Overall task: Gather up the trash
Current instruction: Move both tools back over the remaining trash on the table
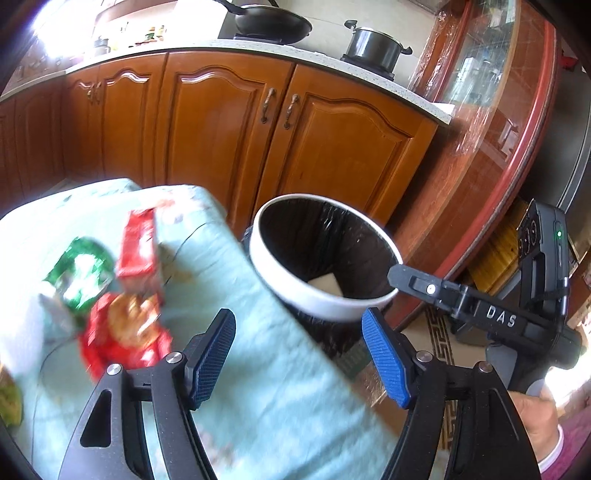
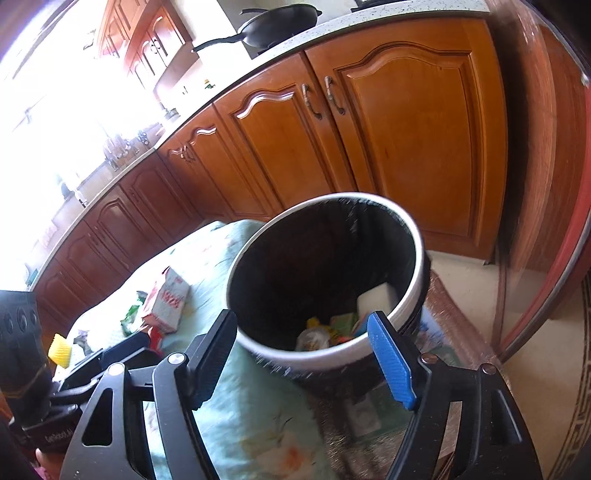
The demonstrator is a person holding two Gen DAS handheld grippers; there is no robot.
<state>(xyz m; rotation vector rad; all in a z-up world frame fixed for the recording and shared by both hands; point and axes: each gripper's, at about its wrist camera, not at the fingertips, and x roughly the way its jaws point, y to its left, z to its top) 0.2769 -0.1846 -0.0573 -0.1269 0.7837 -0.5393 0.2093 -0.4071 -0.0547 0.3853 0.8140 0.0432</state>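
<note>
A white-rimmed bin with a black liner (image 1: 295, 291) (image 2: 417, 266) stands beside a table under a pale green cloth (image 1: 266, 387) (image 2: 255, 424). Several pieces of trash lie in its bottom (image 2: 332, 328). On the cloth lie a red-and-white carton (image 1: 138, 247) (image 2: 166, 301), a red snack wrapper (image 1: 125, 332) and a green wrapper (image 1: 79, 273). My left gripper (image 1: 299, 354) is open and empty over the cloth's edge, right of the wrappers. My right gripper (image 2: 303, 360) is open and empty just before the bin's near rim; it also shows in the left wrist view (image 1: 424, 286).
Wooden kitchen cabinets (image 1: 229, 122) stand behind the bin, with a wok (image 1: 273, 18) and a pot (image 1: 376, 44) on the counter. A glass-fronted wooden cabinet (image 1: 491, 122) is at the right. A yellow cupcake liner (image 2: 61, 349) lies on the cloth. A patterned rug (image 2: 576, 406) covers the floor.
</note>
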